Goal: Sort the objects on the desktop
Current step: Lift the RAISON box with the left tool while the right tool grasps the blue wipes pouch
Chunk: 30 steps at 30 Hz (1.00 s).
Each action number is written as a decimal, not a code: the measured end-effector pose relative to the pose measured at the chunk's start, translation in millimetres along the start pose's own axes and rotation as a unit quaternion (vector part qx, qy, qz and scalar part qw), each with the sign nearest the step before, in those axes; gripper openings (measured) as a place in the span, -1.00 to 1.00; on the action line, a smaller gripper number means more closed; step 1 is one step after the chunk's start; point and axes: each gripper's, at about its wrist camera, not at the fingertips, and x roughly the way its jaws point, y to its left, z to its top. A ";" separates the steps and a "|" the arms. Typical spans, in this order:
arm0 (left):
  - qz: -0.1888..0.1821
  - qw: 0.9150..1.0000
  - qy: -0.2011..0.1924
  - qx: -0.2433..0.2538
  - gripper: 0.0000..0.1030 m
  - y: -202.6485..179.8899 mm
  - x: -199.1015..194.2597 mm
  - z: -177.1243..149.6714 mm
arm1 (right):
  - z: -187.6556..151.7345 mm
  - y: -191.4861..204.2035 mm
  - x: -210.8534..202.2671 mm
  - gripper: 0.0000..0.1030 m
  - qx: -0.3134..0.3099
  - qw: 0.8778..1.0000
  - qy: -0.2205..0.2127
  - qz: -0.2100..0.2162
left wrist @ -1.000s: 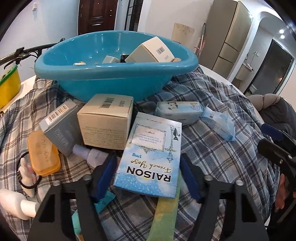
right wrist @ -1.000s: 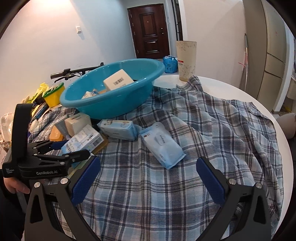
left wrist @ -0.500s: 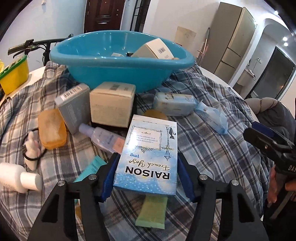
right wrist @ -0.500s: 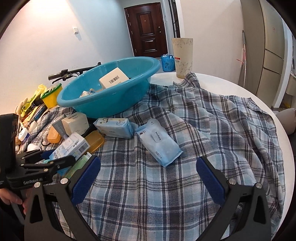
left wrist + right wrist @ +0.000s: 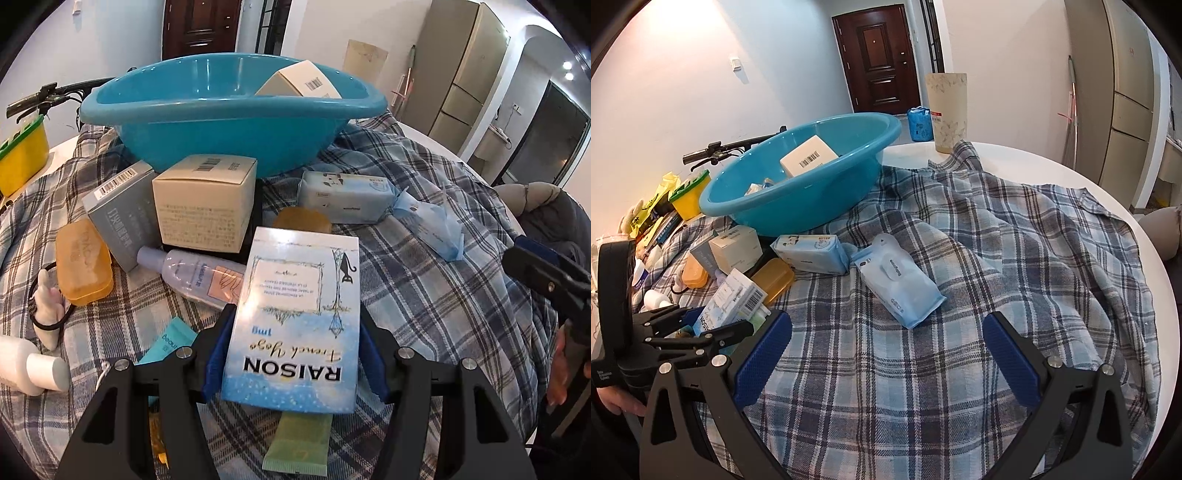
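My left gripper (image 5: 293, 354) is shut on a blue RAISON box (image 5: 295, 317) and holds it above the plaid cloth; the box also shows in the right wrist view (image 5: 733, 301). A blue basin (image 5: 229, 122) with a cream box (image 5: 299, 83) inside stands behind. My right gripper (image 5: 886, 350) is open and empty over the cloth, in front of a blue wipes pack (image 5: 899, 280). A second wipes pack (image 5: 810, 253) lies by the basin (image 5: 798, 177).
Around the basin lie a cream box (image 5: 205, 203), a grey box (image 5: 122, 214), an orange case (image 5: 83, 266), a clear bottle (image 5: 192, 275), a green tube (image 5: 299, 439) and a white bottle (image 5: 29, 365). A yellow tub (image 5: 22, 158) is left. A tall cup (image 5: 945, 110) stands behind.
My left gripper closed on the RAISON box and lifted it off the cloth, uncovering the green tube. The right gripper stayed open and shifted slightly.
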 end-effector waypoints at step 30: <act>0.021 0.999 -0.031 -0.016 0.18 2.4 -22.6 -0.1 | 27.1 -4.7 36.0 -0.60 -0.043 0.999 0.013 0.010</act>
